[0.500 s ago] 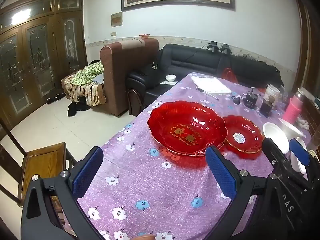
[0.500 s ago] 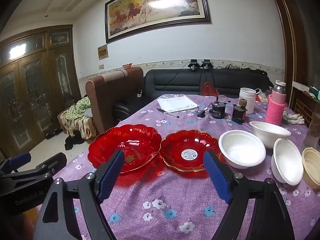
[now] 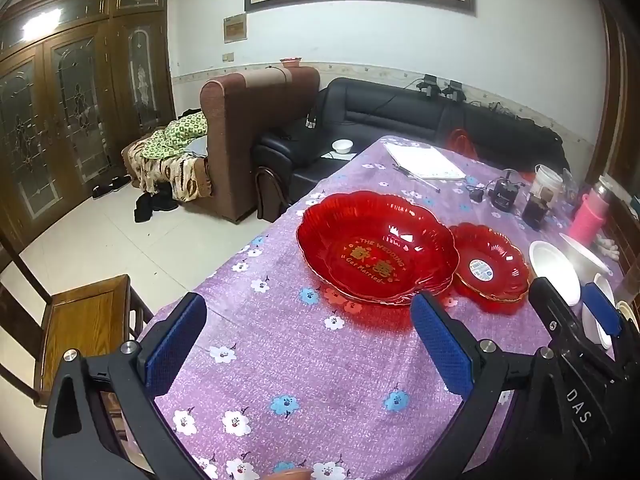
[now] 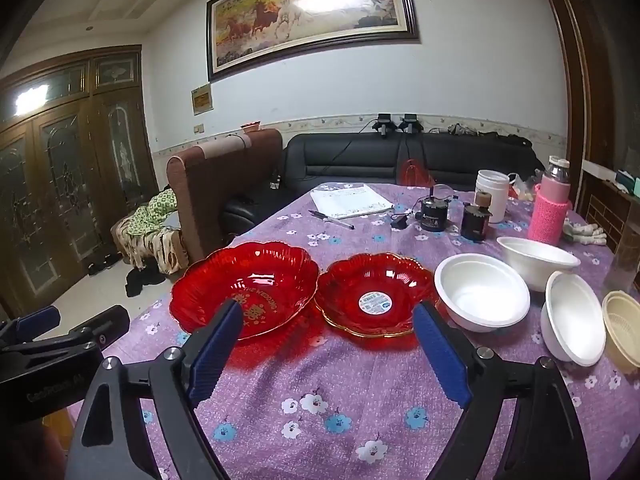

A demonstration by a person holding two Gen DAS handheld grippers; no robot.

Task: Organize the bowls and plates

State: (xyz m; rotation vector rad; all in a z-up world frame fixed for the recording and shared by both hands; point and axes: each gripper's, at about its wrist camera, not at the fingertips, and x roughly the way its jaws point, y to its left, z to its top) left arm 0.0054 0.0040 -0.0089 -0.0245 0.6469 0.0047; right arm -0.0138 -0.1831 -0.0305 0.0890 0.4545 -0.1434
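A large red scalloped plate [image 3: 376, 246] [image 4: 244, 286] with gold lettering sits on the purple flowered tablecloth [image 3: 304, 364]. A smaller red plate [image 3: 490, 266] [image 4: 374, 294] with a round sticker lies right of it. White bowls [image 4: 480, 296] [image 4: 538, 256] [image 4: 574, 316] and a beige bowl [image 4: 624, 324] stand further right. My left gripper [image 3: 306, 344] is open and empty, in front of the large plate. My right gripper [image 4: 328, 344] is open and empty, in front of both red plates. The left gripper shows at the left edge of the right wrist view [image 4: 60, 344].
At the table's far end lie papers [image 4: 352, 200], a pen [image 4: 332, 220], small dark jars [image 4: 434, 216], a white cup [image 4: 492, 194] and a pink bottle [image 4: 550, 208]. A wooden chair [image 3: 84, 320] stands left of the table. Sofas [image 3: 400, 120] are behind.
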